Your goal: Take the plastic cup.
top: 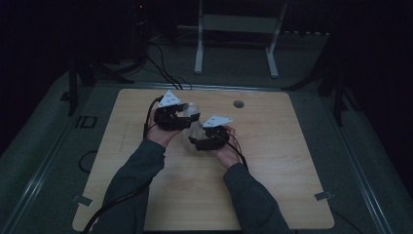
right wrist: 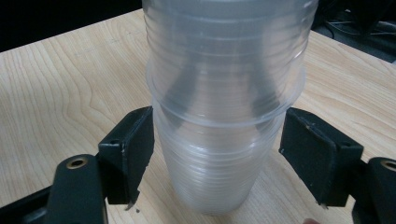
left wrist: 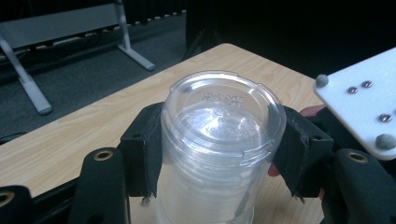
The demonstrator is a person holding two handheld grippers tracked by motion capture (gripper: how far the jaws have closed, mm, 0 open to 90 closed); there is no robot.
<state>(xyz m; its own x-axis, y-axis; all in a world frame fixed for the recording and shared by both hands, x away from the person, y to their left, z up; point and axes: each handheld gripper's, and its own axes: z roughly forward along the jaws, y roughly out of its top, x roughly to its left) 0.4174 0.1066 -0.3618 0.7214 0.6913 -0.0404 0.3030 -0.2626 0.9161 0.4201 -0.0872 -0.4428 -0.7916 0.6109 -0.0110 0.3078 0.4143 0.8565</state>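
You've got 1 stack of clear ribbed plastic cups (top: pixel 193 127) w/ both claws on it, approx mid-table on the light wood-grain table (top: pixel 272 165). How many cups are nested can't be counted; the walls blur together.

Your left claw (left wrist: pixel 219 149) is clamped on the stack's far end: 2 black pads (left wrist: pixel 142 149), 1 per side, press the clear wall just below the closed base, which faces the left claw's camera. So it's narrow and holding the cups.

Your right claw (right wrist: pixel 219 154) sits round the other part of the stack, under a flared rim. Its 2 pads (right wrist: pixel 128 149) stand just beside the wall; the left one is about touching, the right one shows a small gap. Not gripping, half wide.

1 round grommet hole (top: pixel 238 104) lies in the table, beyond the claws. 1 white metal frame (top: pixel 237 29) stands on the floor past the table.
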